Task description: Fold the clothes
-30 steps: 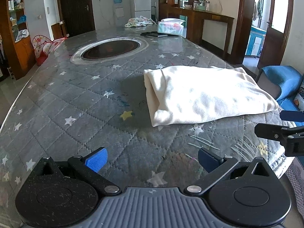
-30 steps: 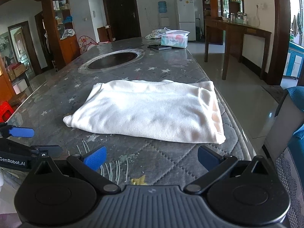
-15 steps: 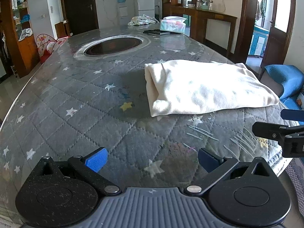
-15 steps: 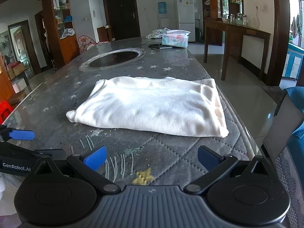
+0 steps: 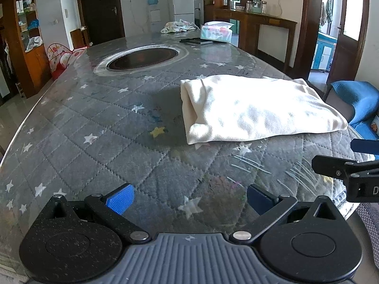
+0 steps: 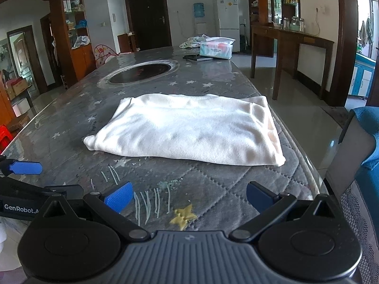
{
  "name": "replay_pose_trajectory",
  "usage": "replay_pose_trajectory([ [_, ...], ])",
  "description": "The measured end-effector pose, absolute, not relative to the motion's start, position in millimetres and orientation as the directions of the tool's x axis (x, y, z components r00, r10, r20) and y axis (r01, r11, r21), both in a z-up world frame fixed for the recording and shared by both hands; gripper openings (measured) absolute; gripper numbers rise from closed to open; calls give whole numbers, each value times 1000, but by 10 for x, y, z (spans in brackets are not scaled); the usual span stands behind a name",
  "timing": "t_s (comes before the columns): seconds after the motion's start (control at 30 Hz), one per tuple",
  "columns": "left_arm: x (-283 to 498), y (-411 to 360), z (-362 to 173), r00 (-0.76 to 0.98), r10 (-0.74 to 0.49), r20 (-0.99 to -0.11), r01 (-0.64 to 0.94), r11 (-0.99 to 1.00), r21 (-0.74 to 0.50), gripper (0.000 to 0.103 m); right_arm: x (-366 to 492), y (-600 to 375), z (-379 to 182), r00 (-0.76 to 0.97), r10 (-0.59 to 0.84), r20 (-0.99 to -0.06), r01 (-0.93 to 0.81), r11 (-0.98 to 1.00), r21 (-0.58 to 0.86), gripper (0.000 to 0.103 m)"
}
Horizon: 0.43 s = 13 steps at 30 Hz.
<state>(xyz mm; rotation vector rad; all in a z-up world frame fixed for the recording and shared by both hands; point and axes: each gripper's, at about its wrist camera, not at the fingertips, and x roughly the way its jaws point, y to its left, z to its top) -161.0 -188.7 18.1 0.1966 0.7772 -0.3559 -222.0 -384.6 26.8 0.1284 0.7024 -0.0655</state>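
Note:
A cream-white folded garment (image 5: pixel 255 108) lies flat on the grey star-patterned quilted table cover (image 5: pixel 94 127), toward the right edge. It also shows in the right wrist view (image 6: pixel 189 127). My left gripper (image 5: pixel 189 200) is open and empty, low over the cover, well short of the garment. My right gripper (image 6: pixel 188 196) is open and empty, near the table's front edge, in front of the garment. The right gripper's fingers (image 5: pixel 331 165) show at the right edge of the left wrist view. The left gripper's fingers (image 6: pixel 26 168) show at the left of the right wrist view.
A round dark recess (image 5: pixel 142 58) sits in the table's middle. A tissue box (image 5: pixel 215 33), a dark flat object (image 5: pixel 194 40) and a bundle of cloth (image 5: pixel 177 26) lie at the far end. A blue chair (image 5: pixel 355 104) stands right of the table.
Both grippers have drawn back a little from the garment and risen slightly. The garment has not moved. Both stay open.

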Motion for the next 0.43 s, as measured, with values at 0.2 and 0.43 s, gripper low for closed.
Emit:
replay_pose_trajectory([
  [0.2,-1620,-1885,202,661,-242,-710,379,925,38,103,-2233,-3826,280,762,-18,-647,101,991,92,103],
  [0.43,-1651,-1906,249,672,-248,-698,380,924,38,103,-2252,-3812,323,769,-24,-639,99,992,83,103],
])
